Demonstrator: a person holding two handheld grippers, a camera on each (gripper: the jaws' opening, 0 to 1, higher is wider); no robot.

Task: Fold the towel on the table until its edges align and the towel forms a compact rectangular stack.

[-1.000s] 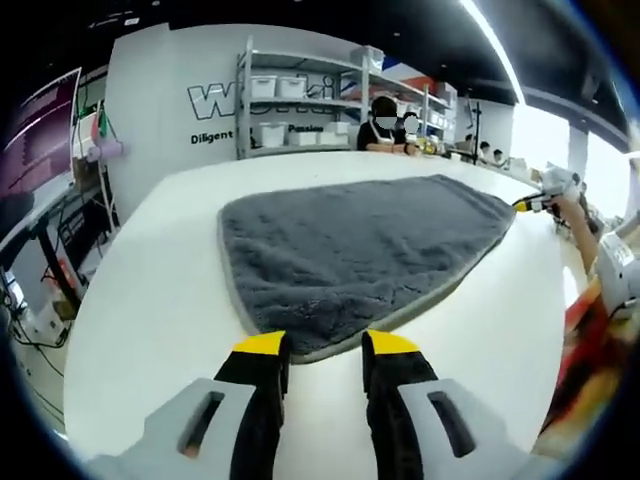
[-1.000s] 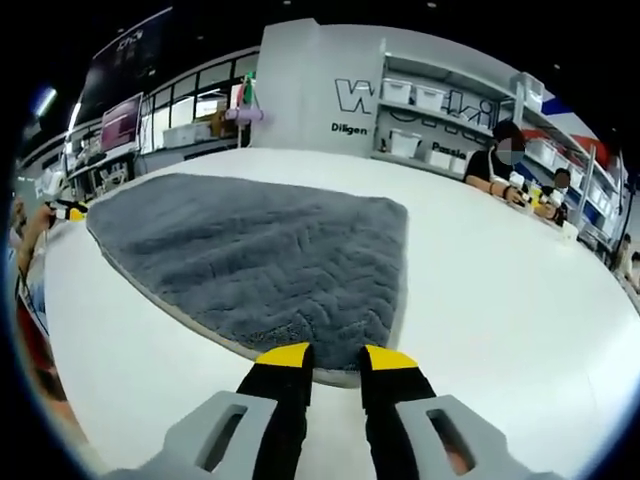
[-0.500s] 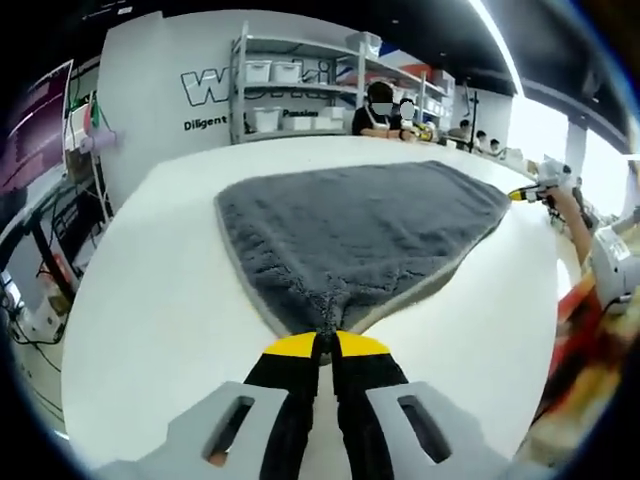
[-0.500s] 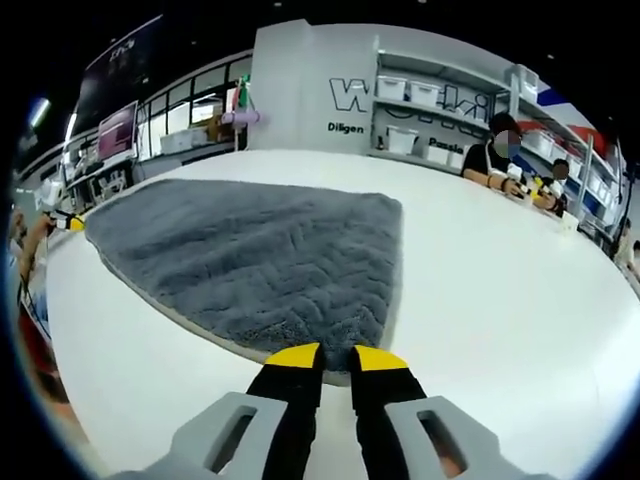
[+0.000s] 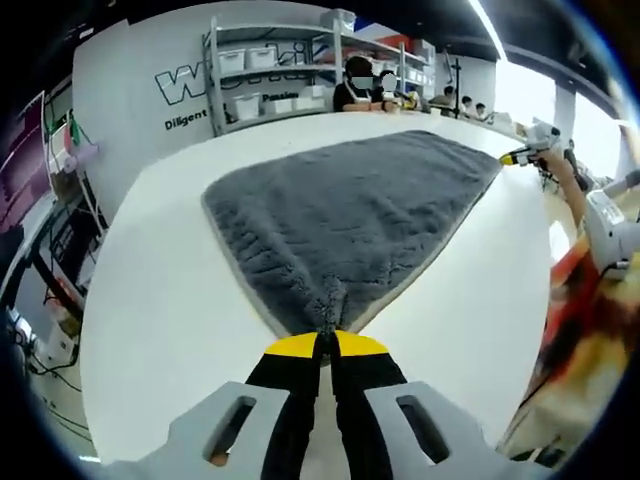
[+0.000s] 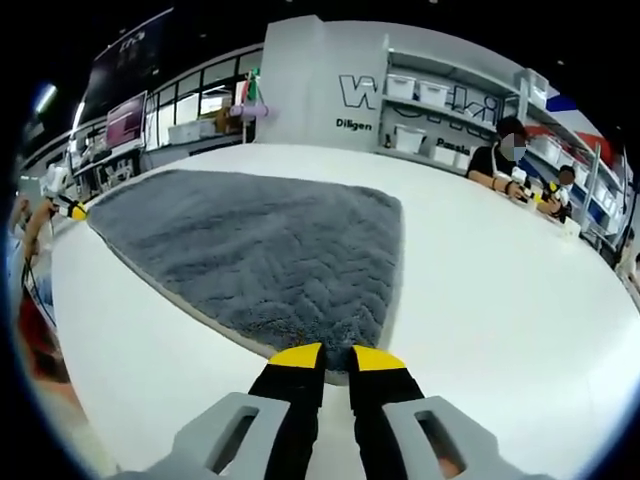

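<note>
On white table (image 5: pixel 160 300), grey towel (image 5: pixel 340 215); shelving (image 5: pixel 270 75) behind.

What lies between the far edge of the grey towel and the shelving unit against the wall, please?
In the left gripper view, bare white table runs from the towel toward the shelving unit; nothing sits on that stretch. People sit at the far side, right of the shelves.

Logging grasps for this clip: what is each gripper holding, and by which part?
Left gripper: shut on the gray towel at its near corner. Right gripper: jaws at the opposite near corner, grip unclear.
</note>
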